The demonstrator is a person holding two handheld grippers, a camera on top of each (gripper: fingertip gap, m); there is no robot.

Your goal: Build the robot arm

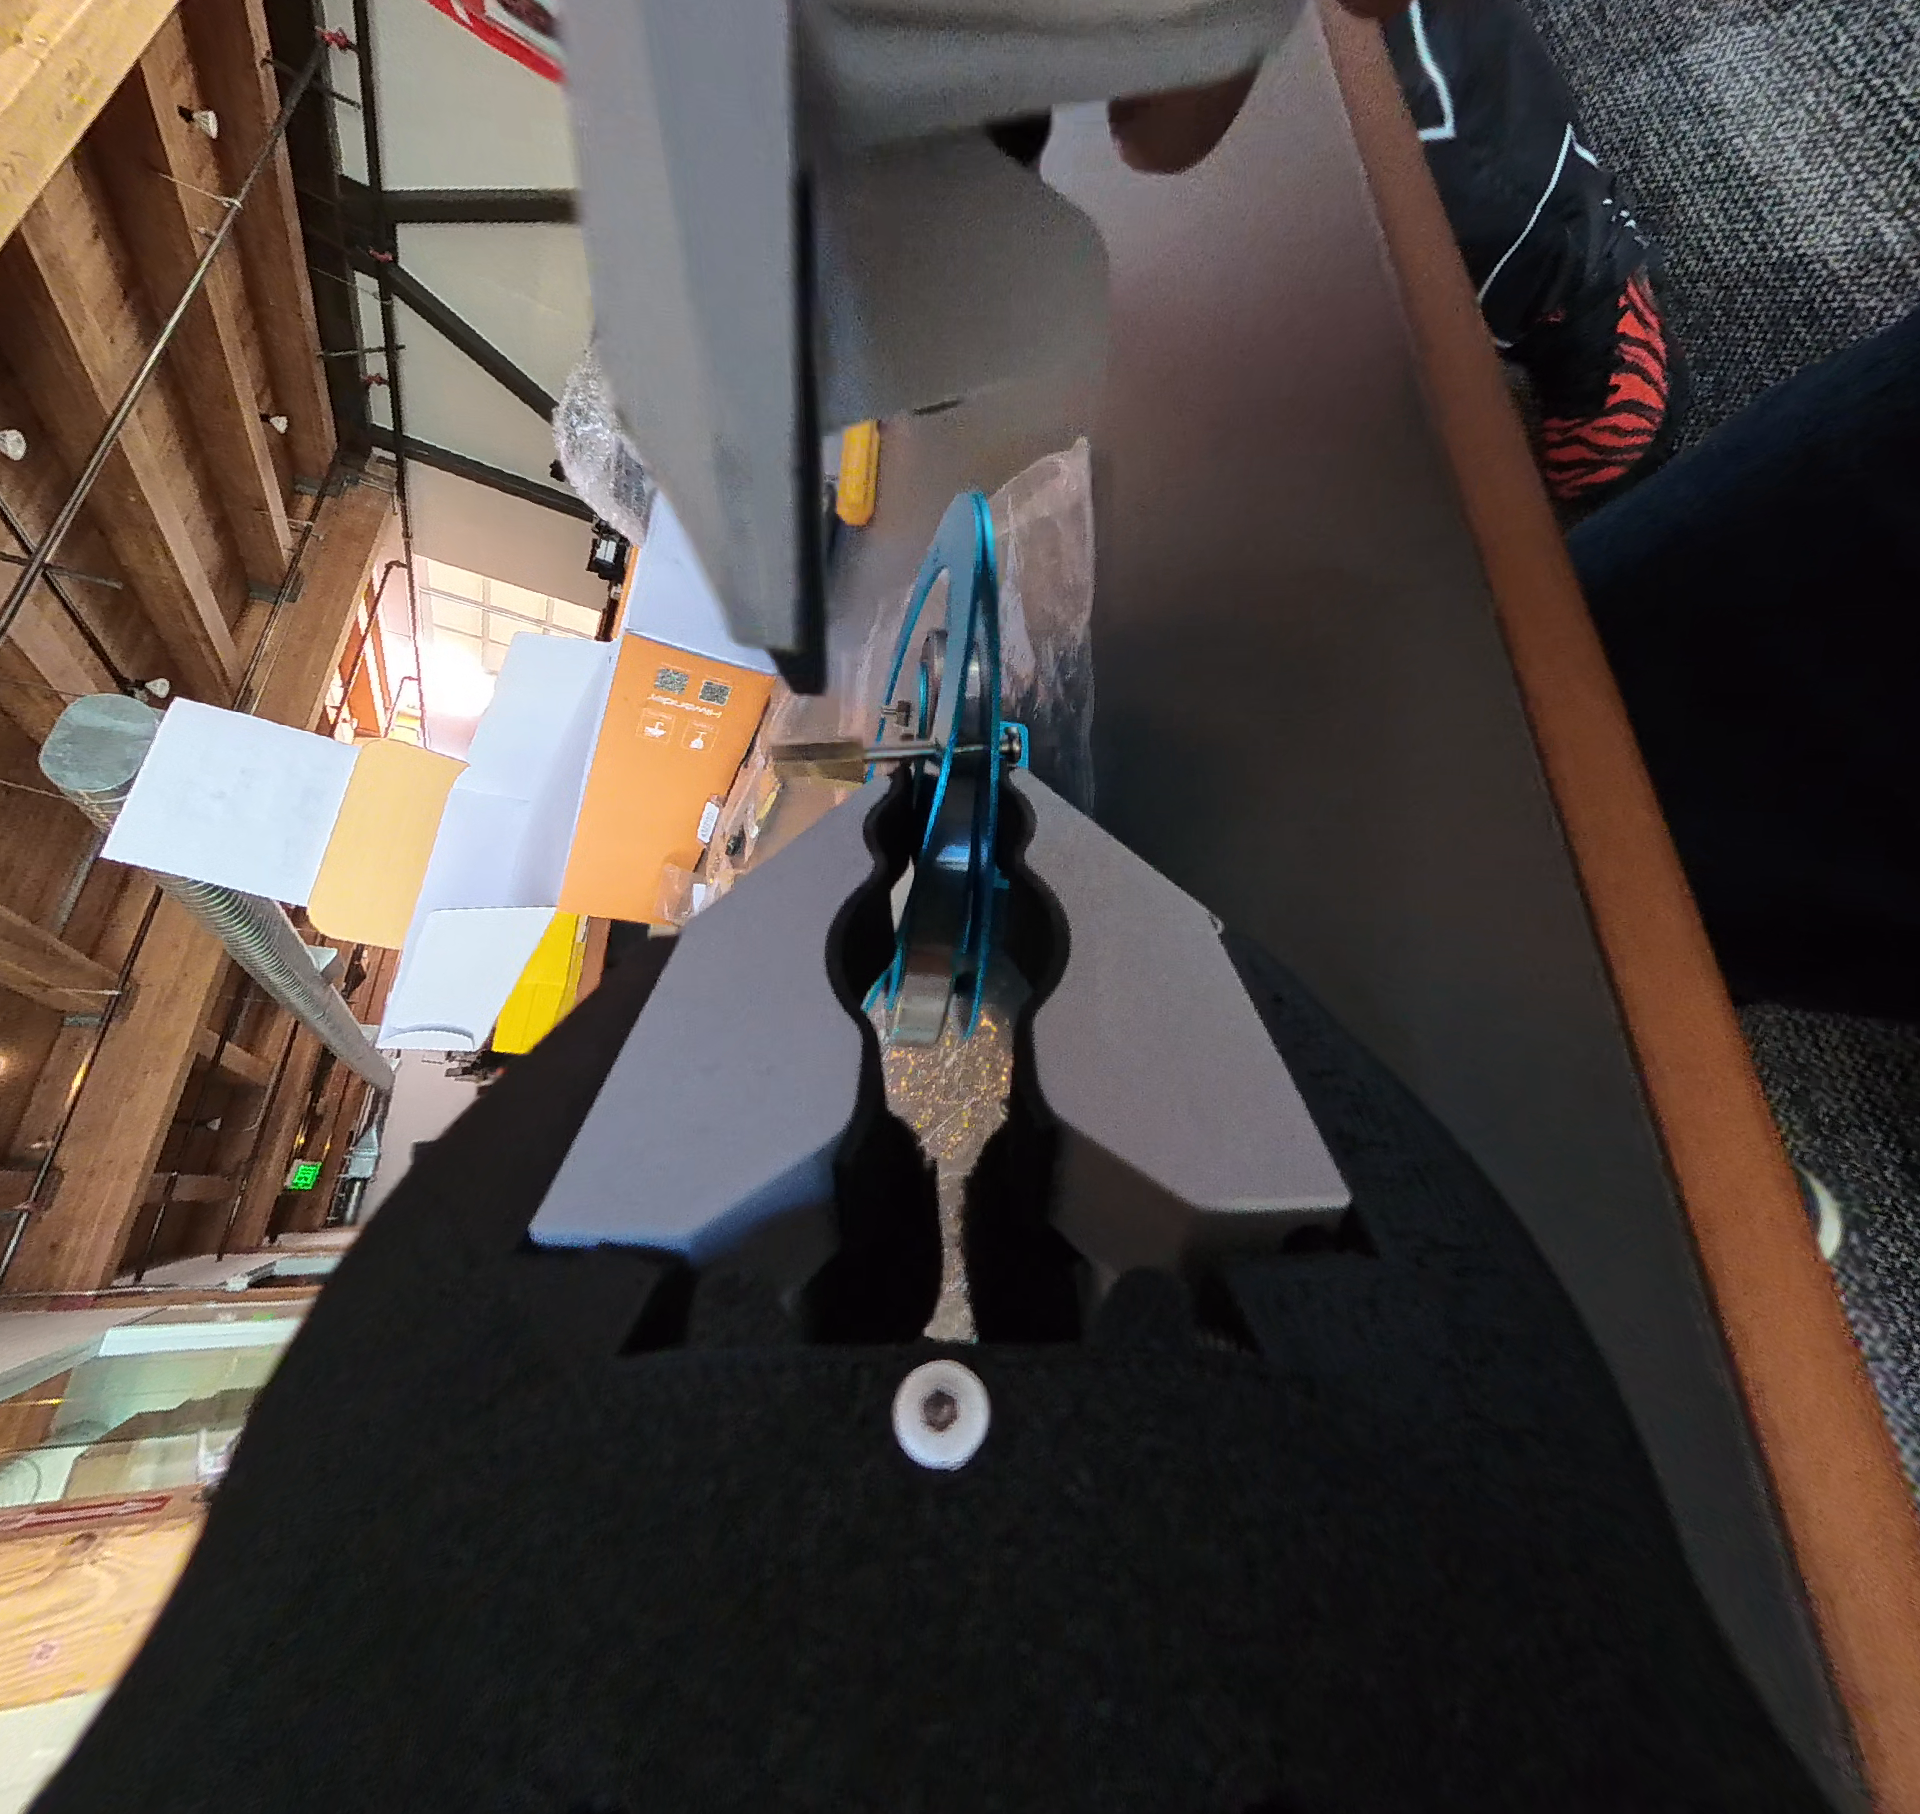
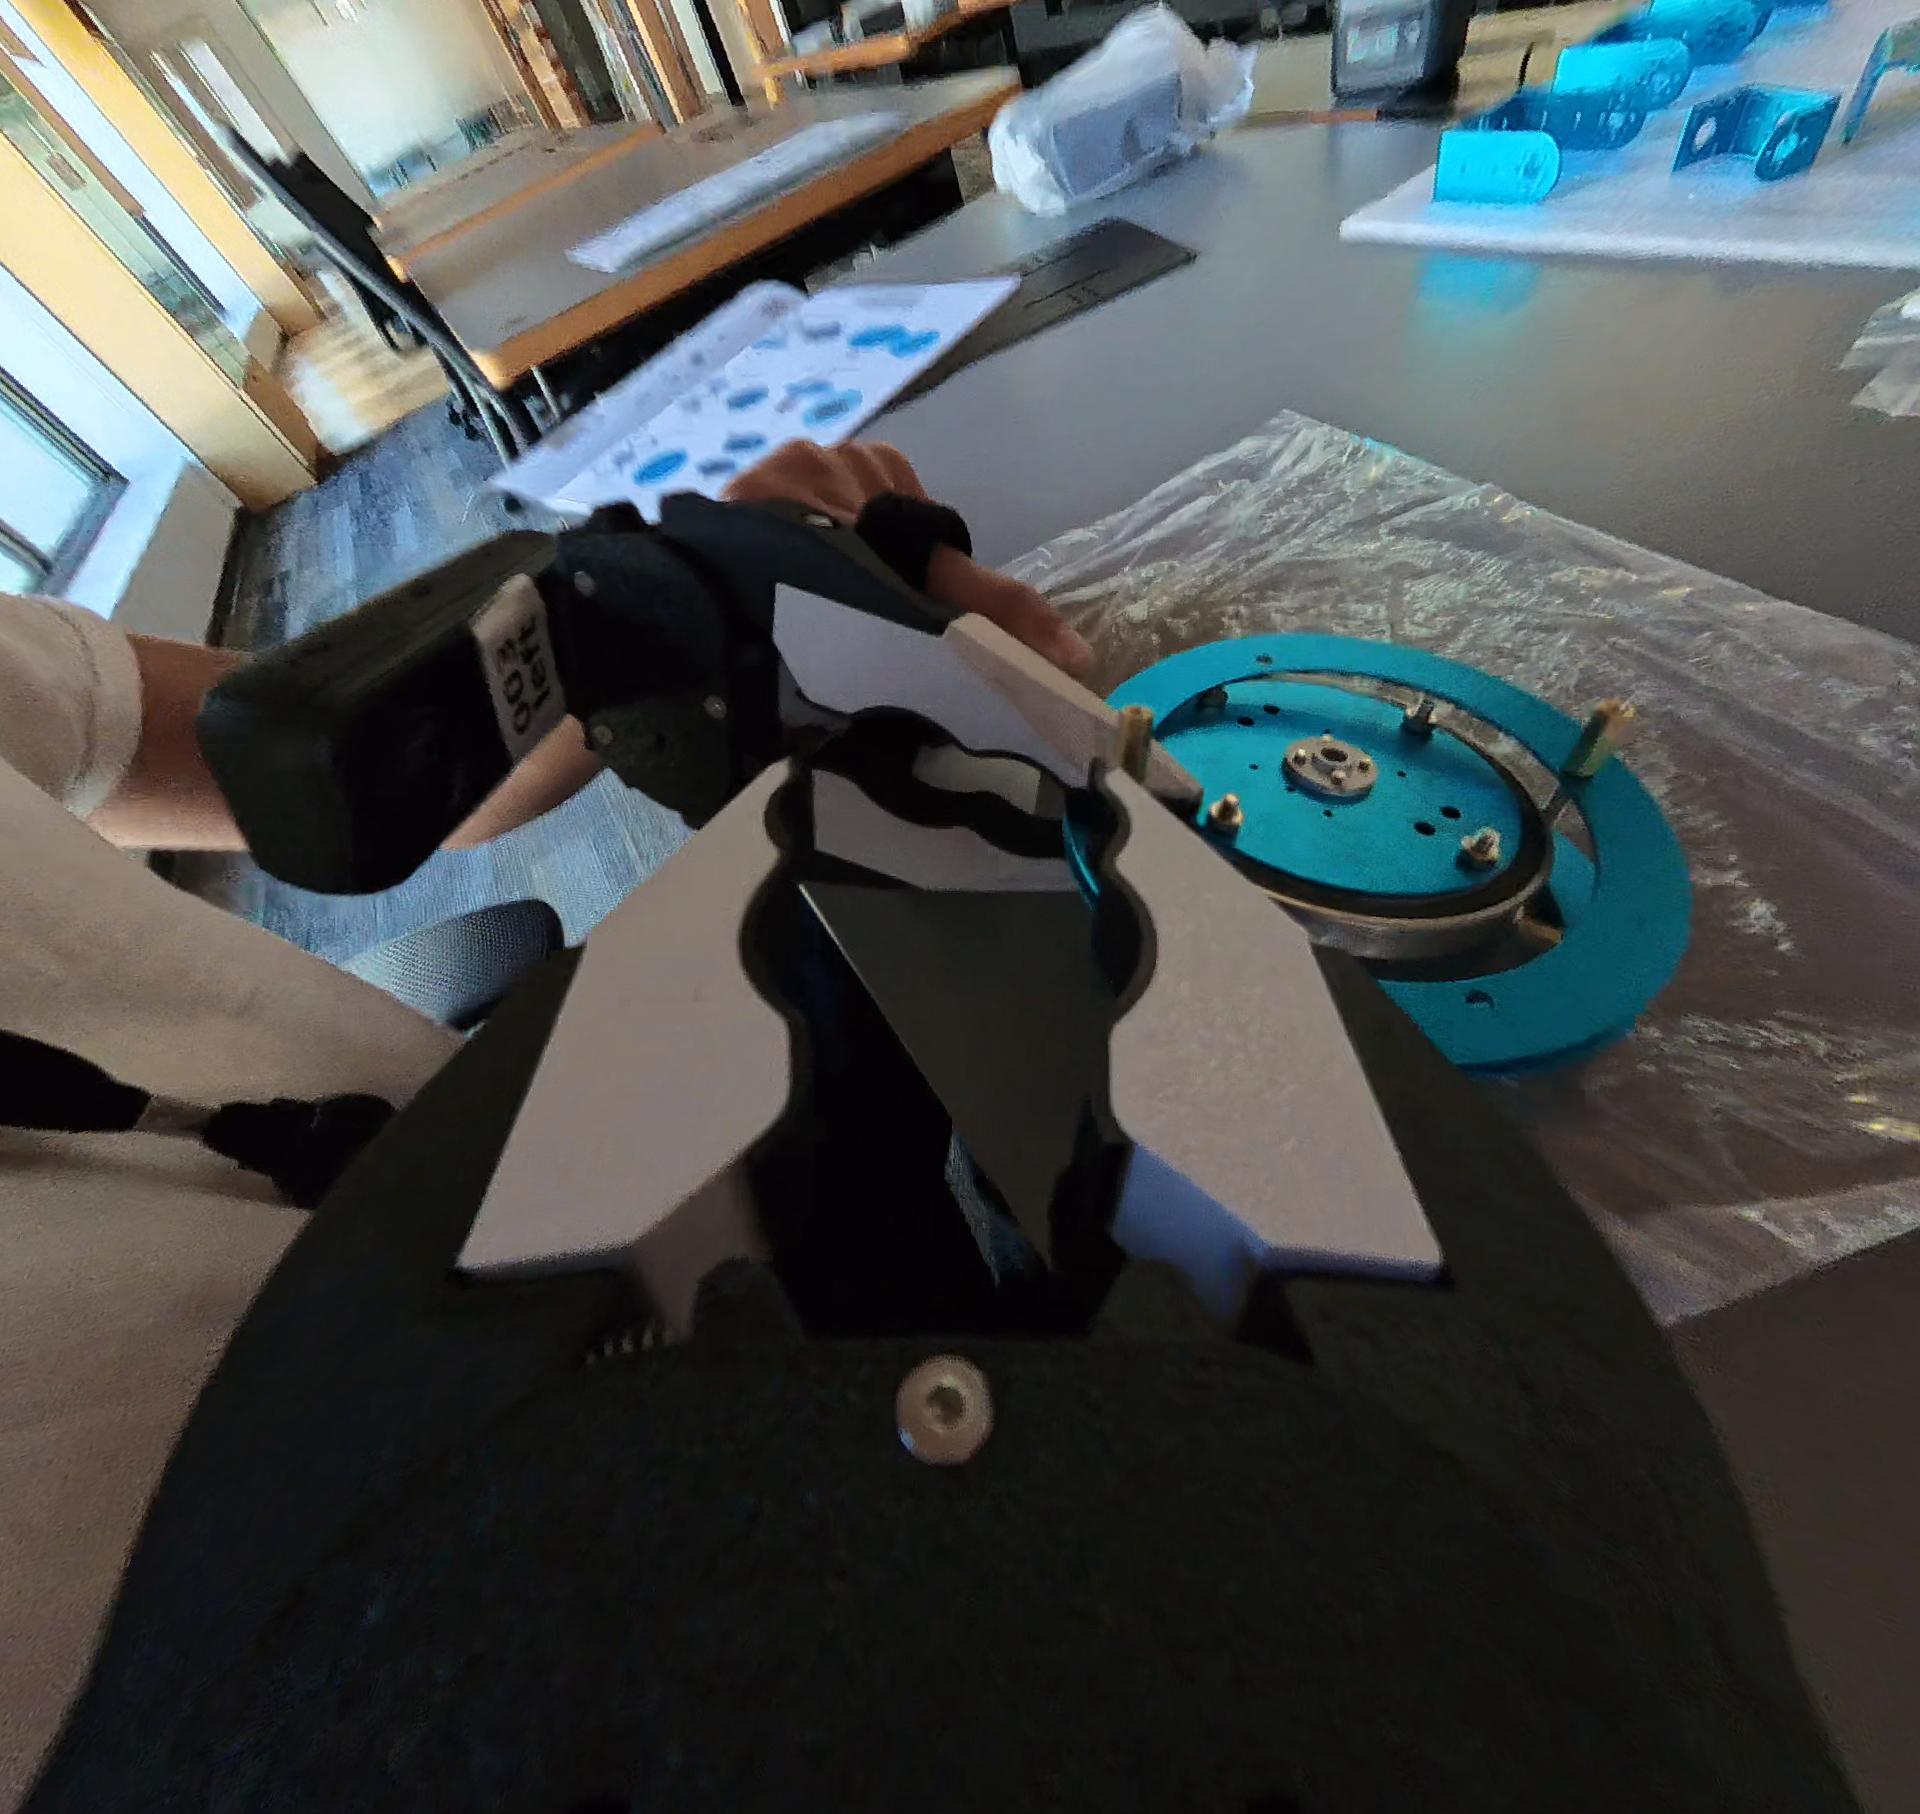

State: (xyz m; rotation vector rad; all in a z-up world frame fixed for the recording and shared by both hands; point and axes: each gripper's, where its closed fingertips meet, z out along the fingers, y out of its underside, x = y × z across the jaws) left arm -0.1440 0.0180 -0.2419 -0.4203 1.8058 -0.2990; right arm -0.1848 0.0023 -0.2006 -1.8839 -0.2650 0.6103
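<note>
A blue round metal turntable [image 2: 1382, 829] with an outer ring [image 2: 1621, 891] lies on a clear plastic sheet [image 2: 1455, 569] on the grey table [image 2: 1351, 330]. Brass standoffs [image 2: 1600, 736] stand on it. My left gripper [image 2: 1143, 772] is shut on the turntable's near left rim; in the left wrist view the turntable [image 1: 961, 621] shows edge-on between its tips [image 1: 956, 798]. My right gripper [image 2: 948, 777] is open, its jaws straddling the left gripper's fingers, its right tip beside a brass standoff [image 2: 1132, 736]. Its grey fingers [image 1: 707, 310] fill the top of the left wrist view, above that standoff [image 1: 821, 758].
Several blue brackets [image 2: 1621, 102] stand on a white board at the back right. A printed sheet [image 2: 790, 362], a bagged grey item [image 2: 1122, 102] and a dark device [image 2: 1403, 19] lie beyond. Orange and white boxes [image 1: 644, 777] stand farther along the table. The table's wooden edge [image 1: 1558, 621] is near a person's legs.
</note>
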